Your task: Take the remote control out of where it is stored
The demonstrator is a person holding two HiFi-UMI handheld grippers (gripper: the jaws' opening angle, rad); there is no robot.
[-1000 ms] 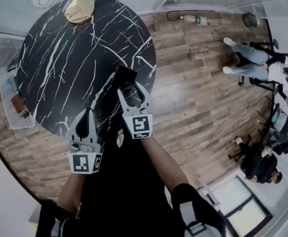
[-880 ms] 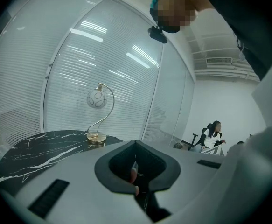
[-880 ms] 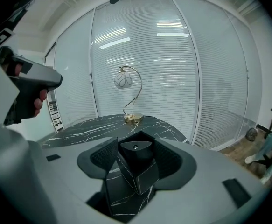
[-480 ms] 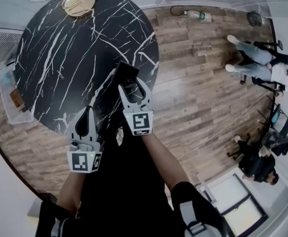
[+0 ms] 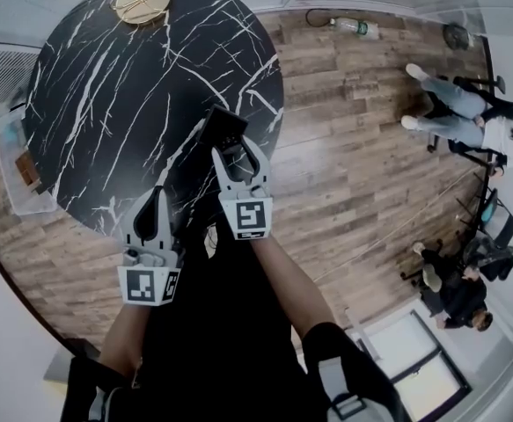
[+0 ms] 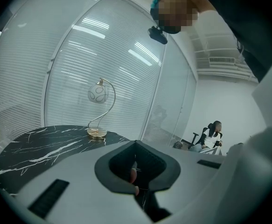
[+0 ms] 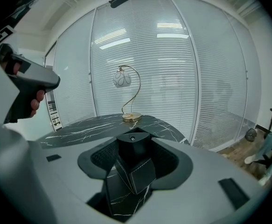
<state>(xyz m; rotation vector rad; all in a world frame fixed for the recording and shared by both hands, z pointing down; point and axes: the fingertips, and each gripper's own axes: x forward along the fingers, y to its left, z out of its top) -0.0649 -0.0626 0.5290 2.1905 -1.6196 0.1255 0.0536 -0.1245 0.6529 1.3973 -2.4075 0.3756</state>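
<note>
Plainly, the right gripper (image 5: pixel 236 158) was clamped on the black rectangular remote control (image 5: pixel 223 127), with a jaw pressed against each side of it. It held the remote over the near right edge of the round black marble table with white veins (image 5: pixel 106 86). The remote's free end pointed toward the table's middle (whether it touched the top could not be told). In the right gripper view the remote (image 7: pixel 133 164) filled the gap between the dark pads.

The left gripper (image 5: pixel 157 195) sat at the table's near edge, its jaws closed together with nothing between them.

At the table's far edge stood a gold-based lamp with a white globe (image 7: pixel 125 94). A clear plastic box (image 5: pixel 11 158) lay just beside the table's left edge. On the wood-plank floor (image 5: pixel 353 174) to the table's right lay a clear plastic bottle (image 5: pixel 351 27), near the far side. Seated people (image 5: pixel 458 112) were well apart from the table.
</note>
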